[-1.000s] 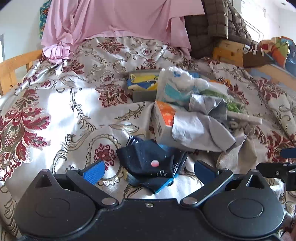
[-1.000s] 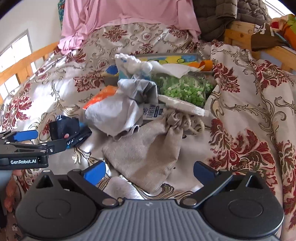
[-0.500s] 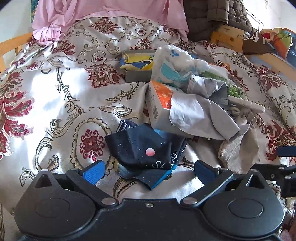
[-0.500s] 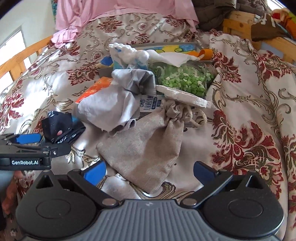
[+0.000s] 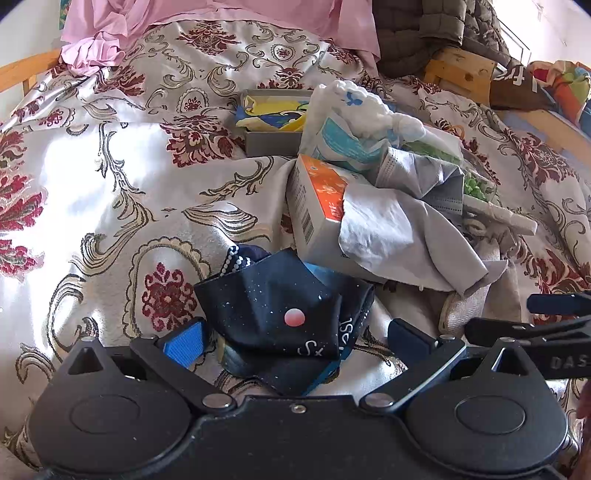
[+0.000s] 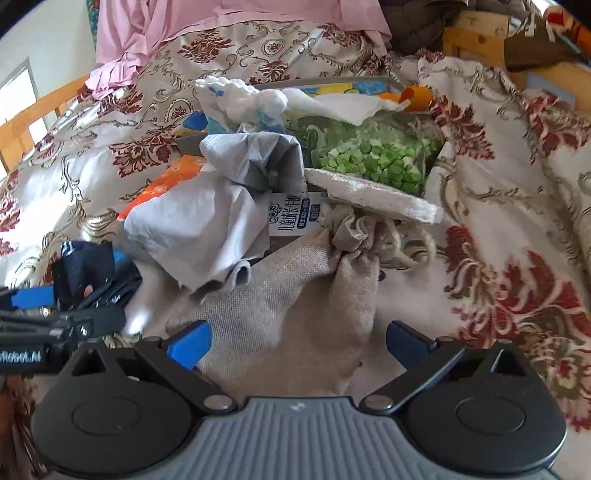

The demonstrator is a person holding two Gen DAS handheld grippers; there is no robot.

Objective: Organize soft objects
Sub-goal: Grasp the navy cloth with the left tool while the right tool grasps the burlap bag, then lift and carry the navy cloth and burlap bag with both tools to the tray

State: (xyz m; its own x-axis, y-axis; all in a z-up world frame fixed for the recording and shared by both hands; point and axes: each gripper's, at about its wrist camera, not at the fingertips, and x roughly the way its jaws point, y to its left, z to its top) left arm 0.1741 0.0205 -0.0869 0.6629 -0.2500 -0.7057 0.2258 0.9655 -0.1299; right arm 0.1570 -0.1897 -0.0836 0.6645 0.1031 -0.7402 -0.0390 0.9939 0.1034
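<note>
A dark navy star-print cloth [image 5: 284,310] with a pink dot lies crumpled on the patterned bedspread [image 5: 110,192]. My left gripper [image 5: 295,338] is open around it, fingers on either side. The same navy cloth [image 6: 86,273] shows at the left of the right wrist view. A beige linen drawstring bag [image 6: 295,295] lies flat, and my right gripper [image 6: 299,341] is open over its lower end. A grey cloth [image 5: 391,236] drapes over an orange-and-white carton [image 5: 317,199]; the grey cloth [image 6: 207,229] sits just beyond the bag.
Behind lies a heap: a white plastic packet [image 5: 354,122], a bag of green pieces [image 6: 373,155], a flat white pad [image 6: 373,195] and a grey tray [image 5: 273,125] with yellow-blue contents. Pink fabric [image 5: 221,18] and a wooden bed frame [image 6: 476,40] stand behind.
Both grippers have moved forward and down. The navy cloth now lies between the left fingers, and the linen bag's lower end between the right fingers. Nothing has been grasped.
</note>
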